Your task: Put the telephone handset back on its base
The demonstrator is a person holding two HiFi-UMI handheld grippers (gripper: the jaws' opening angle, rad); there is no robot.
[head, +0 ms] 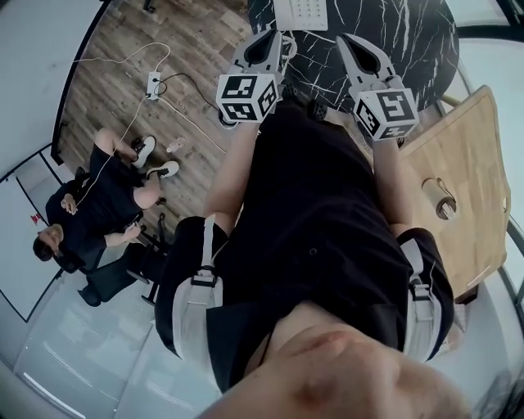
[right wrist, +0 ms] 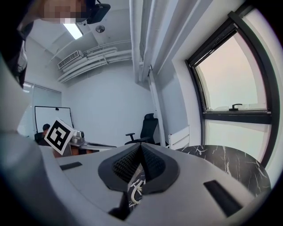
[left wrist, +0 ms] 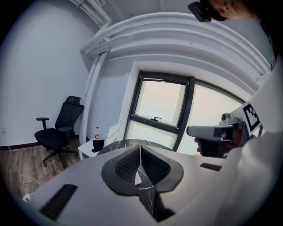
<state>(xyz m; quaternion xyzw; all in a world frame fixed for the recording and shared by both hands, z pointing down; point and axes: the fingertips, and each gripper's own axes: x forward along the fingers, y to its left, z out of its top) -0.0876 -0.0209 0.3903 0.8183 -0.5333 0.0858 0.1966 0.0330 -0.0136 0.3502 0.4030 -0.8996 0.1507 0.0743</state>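
Two empty, clenched jaws: left gripper (head: 268, 37), right gripper (head: 350, 42). White keypad telephone (head: 300, 11) ahead on black marble worktop (head: 409, 33); I'd open wide before reaching.

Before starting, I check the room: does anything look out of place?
Only a power strip lying on the wooden floor, its loose cables trailing across it. The telephone is mostly out of frame, so I cannot judge it.

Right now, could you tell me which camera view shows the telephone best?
The head view: the white telephone with its keypad sits on the black marble table, cropped by the top edge. The right gripper view shows only a coiled cord below its jaws; the left gripper view shows no clear part.
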